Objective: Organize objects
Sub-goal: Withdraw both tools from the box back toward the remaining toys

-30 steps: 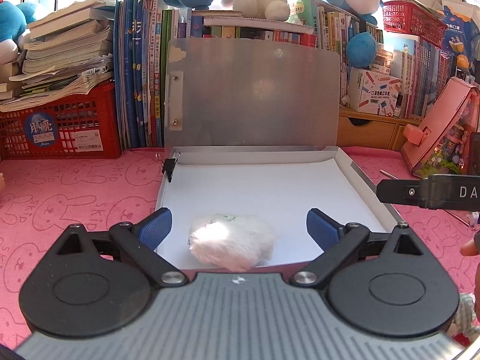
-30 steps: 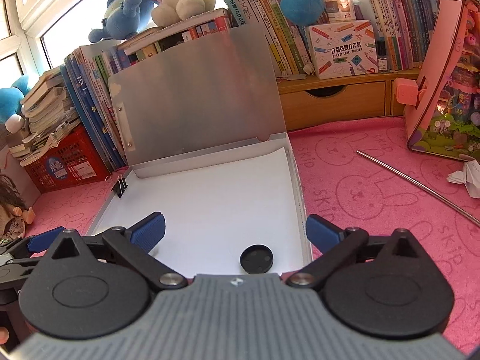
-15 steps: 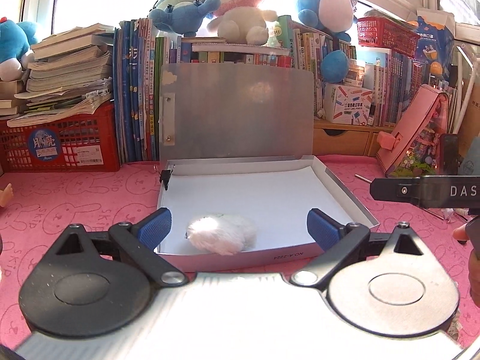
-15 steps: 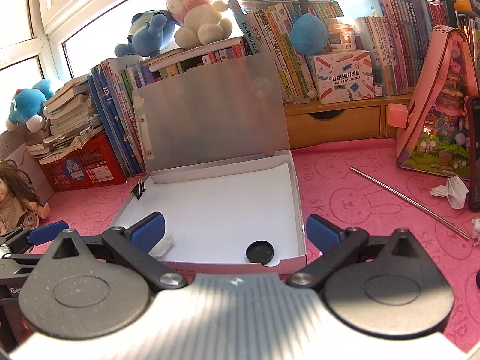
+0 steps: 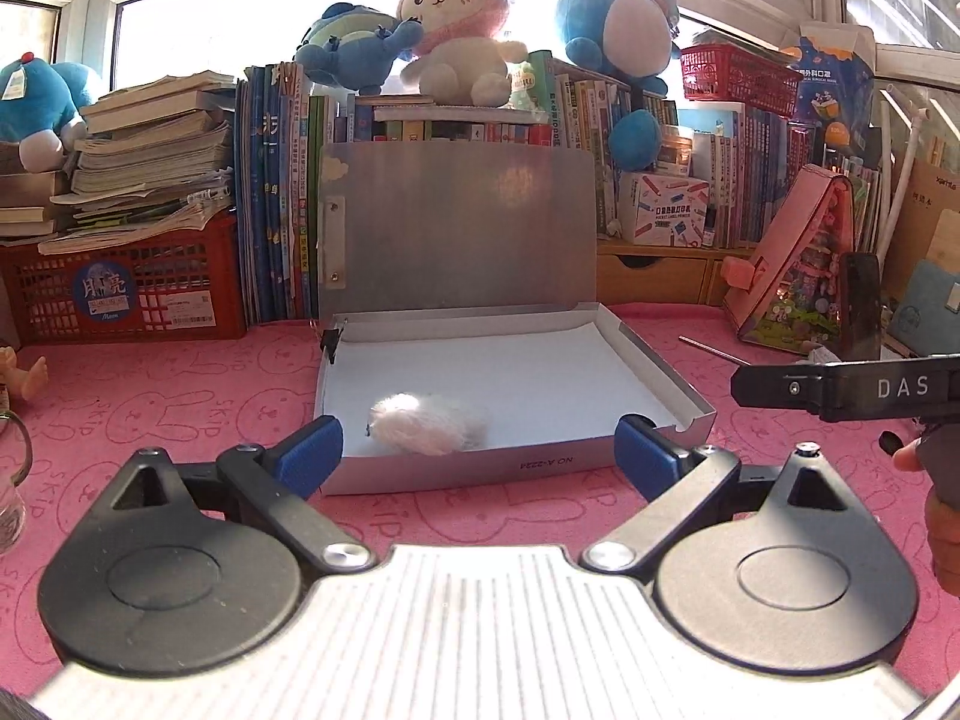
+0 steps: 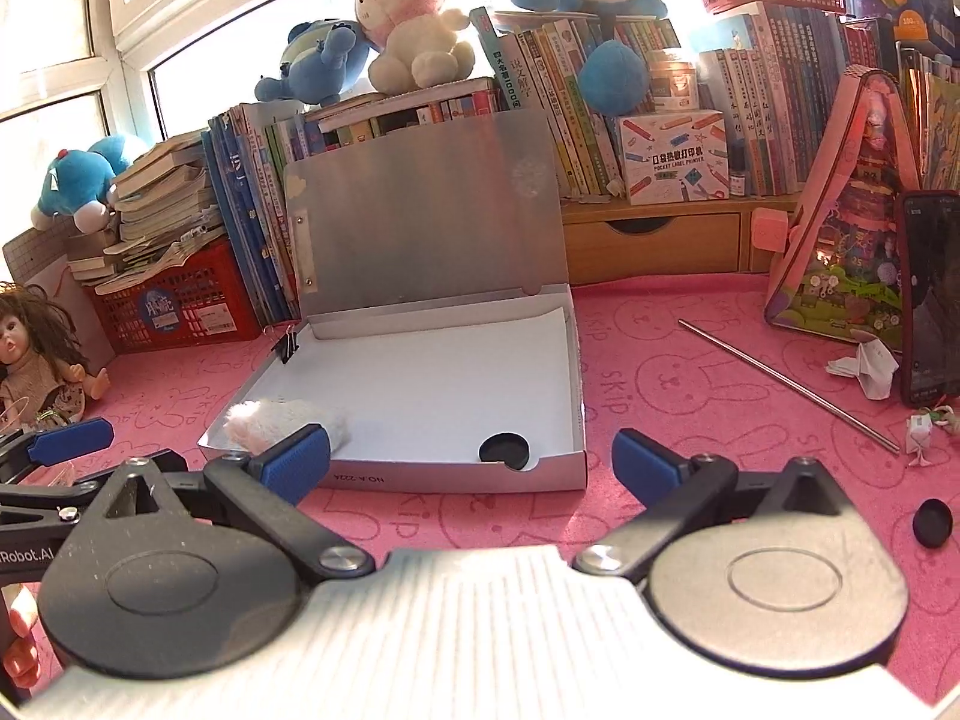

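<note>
While both grippers hover low over the pink rabbit-print mat [image 6: 690, 372], stamped again and again with "SKIP", the row of books [image 5: 600, 114] and the plush toys on top fill the back of each view. The pink-hooded plush rabbit [image 5: 456, 24] sits between a blue plush [image 5: 360, 42] and a rounder blue plush [image 5: 612, 18]. At the left a red crate [image 5: 126, 294] under a stack of papers bears a round blue sticker with Chinese characters. The grey file box [image 6: 468, 474] lies open on the mat, its lid [image 5: 456, 222] upright against the books; its front wall reads "NO.A-2224" upside down in the left wrist view, though the last digits are not sharp. A white carton [image 6: 672, 156] on the wooden drawer shelf says "POCKET LABEL PRINTER". The left gripper [image 5: 477, 456] has its blue fingers wide apart, empty, just short of the box front. The right gripper [image 6: 471, 462] likewise stands spread and empty; its side arm, seen from the left wrist, shows "DAS". A fluffy white pom-pom [image 5: 426, 429] rests in the box's near left corner, and a black round cap [image 6: 504, 450] in the near right corner. A black binder clip [image 6: 287, 345] grips the far left rim. A second small black cap [image 6: 933, 522] lies on the mat well right of the box.
</note>
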Demonstrator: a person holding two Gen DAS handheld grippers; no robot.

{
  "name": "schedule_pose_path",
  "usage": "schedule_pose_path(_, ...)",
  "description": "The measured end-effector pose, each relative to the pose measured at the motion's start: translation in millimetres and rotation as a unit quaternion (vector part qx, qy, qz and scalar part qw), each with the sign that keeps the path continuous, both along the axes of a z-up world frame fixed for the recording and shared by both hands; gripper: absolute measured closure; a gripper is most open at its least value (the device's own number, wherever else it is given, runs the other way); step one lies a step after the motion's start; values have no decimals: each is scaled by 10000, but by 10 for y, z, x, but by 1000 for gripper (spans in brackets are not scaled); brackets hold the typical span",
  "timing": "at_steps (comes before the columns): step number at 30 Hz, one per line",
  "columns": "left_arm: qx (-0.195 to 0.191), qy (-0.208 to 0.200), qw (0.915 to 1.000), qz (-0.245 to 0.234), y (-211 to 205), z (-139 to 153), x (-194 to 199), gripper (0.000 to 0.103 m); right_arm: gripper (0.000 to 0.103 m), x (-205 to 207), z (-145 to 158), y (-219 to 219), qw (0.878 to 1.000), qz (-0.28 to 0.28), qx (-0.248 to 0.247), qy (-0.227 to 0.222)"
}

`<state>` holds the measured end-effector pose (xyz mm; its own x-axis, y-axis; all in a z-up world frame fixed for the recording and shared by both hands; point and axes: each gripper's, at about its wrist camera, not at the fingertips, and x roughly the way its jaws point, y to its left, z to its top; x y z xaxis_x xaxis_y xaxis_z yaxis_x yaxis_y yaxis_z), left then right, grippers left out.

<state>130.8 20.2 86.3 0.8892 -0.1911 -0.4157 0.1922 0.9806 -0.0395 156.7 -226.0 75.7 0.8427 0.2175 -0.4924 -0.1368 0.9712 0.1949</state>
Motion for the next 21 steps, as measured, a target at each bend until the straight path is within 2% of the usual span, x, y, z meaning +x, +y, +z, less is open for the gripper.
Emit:
schedule_pose_path(7,-89,44,9999,-53,58,-63,-238,4,0,-188,-42,-67,9999,-69,8,-92)
schedule_pose_path(15,-130,55,9998,-116,77,-137,-440,4,0,-417,-78,-76,9993,-78,-256,-255)
schedule_pose_path(21,-178,36,9997,-172,81,-175,-579,4,0,-552,-128,-91,9995,-65,-208,-233)
